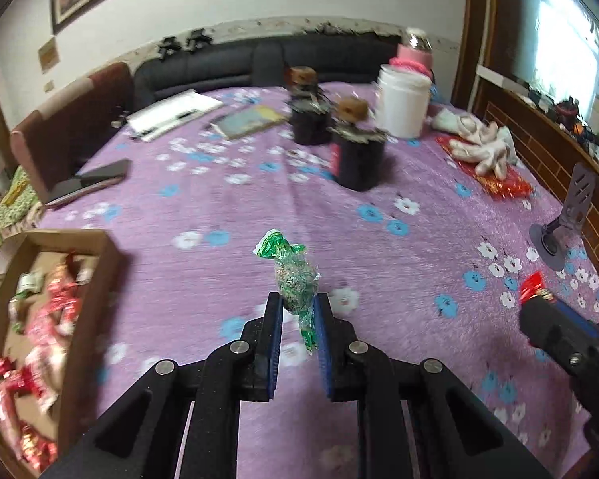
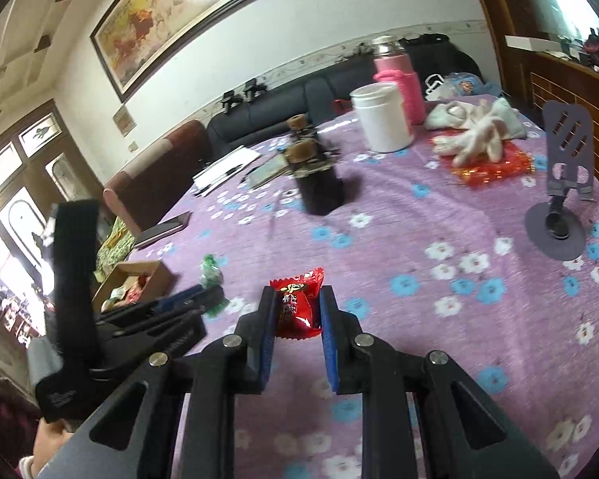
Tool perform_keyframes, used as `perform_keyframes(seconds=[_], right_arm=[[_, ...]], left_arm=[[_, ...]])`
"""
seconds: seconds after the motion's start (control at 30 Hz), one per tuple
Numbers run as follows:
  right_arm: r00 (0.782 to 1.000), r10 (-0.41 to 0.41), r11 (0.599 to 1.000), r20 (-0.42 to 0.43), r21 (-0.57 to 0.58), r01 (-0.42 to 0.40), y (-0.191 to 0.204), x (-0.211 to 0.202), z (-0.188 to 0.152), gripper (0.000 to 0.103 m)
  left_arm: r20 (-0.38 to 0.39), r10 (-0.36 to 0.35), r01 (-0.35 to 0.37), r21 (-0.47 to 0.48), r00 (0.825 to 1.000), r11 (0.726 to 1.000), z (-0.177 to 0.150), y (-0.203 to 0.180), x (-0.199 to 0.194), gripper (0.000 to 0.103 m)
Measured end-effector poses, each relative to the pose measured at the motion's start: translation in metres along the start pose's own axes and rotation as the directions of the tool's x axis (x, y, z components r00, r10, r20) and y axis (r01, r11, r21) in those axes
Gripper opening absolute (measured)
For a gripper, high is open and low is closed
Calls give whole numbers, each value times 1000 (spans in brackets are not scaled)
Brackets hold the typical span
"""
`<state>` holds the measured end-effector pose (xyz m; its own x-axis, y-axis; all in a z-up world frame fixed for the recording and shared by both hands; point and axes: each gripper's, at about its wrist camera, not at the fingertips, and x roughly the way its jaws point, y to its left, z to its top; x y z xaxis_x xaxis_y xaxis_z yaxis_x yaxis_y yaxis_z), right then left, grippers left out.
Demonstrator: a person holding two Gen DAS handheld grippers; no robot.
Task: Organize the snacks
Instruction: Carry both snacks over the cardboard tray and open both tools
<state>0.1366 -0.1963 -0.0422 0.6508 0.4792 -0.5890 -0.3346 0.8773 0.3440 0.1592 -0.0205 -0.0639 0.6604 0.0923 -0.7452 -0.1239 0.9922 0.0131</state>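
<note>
Cardboard box (image 1: 100, 263) at the near left of the purple floral tablecloth (image 1: 379, 239) already holds several wrapped snacks. Left gripper (image 1: 297, 307) pinches a green-wrapped candy (image 1: 295, 279) above the cloth; right gripper (image 2: 297, 307) clamps a red snack packet (image 2: 297, 307). Both remain to be boxed; no loose snacks show.
</note>
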Motion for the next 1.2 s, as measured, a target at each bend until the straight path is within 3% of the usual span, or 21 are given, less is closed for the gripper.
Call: perform_keyframes(seconds=[0.53,1.2], right_arm=[[998,58,992,-10,-110,-59,84,-13,-25,20],[985,156,955,-68,-244,-168,180,-8,-49,20]], left_arm=[[113,48,-40,-76,992,996,-31,71,-77,16],[165,172,-141,-184,971,973,-68,161,-122,16]])
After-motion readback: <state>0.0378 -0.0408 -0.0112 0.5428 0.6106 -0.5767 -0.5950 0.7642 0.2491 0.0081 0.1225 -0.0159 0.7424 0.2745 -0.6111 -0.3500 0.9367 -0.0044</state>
